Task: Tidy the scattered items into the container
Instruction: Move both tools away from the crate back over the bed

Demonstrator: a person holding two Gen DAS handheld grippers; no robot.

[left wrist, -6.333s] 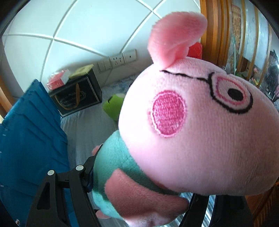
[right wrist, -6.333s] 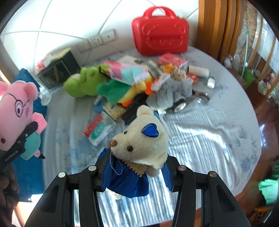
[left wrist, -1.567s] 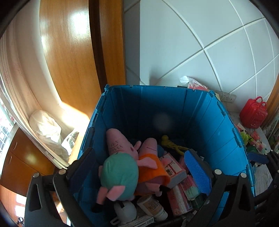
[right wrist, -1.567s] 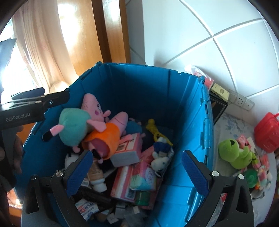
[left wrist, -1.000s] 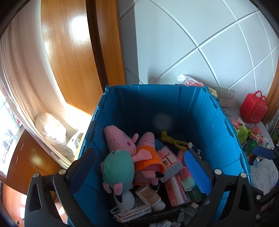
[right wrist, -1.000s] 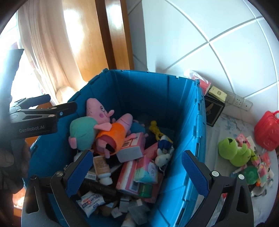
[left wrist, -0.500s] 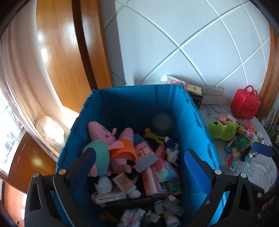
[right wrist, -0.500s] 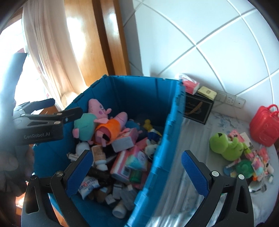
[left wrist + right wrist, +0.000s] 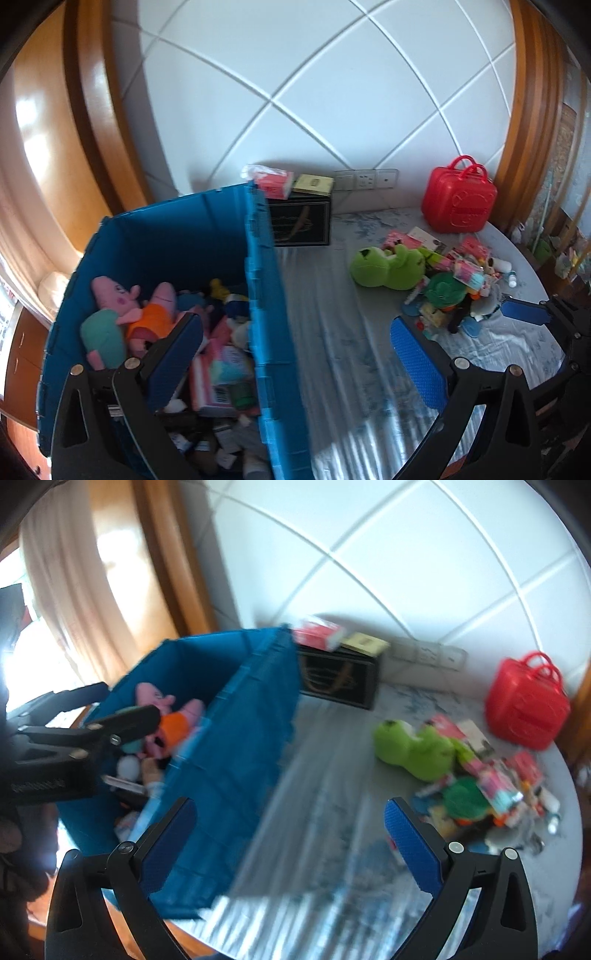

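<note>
The blue crate (image 9: 258,280) stands at the left of the round table and holds pink pig plush toys (image 9: 122,306), boxes and bottles. It also shows in the blurred right wrist view (image 9: 236,723). My left gripper (image 9: 295,354) is open and empty, over the crate's right wall. My right gripper (image 9: 290,838) is open and empty, over the crate's near corner and the tablecloth. A green frog plush (image 9: 388,266) (image 9: 413,749) lies on the table beside a pile of small toys and packets (image 9: 458,280) (image 9: 491,786).
A red toy suitcase (image 9: 458,203) (image 9: 524,705) stands at the back right by the wall. A black box (image 9: 299,221) with packets on top sits behind the crate. The left gripper's arm (image 9: 74,738) shows at the left of the right wrist view.
Both grippers, which held the pig and the bear plush 6.3 s ago, are empty. Both views have swung right from the crate's inside toward the table and the toy pile.
</note>
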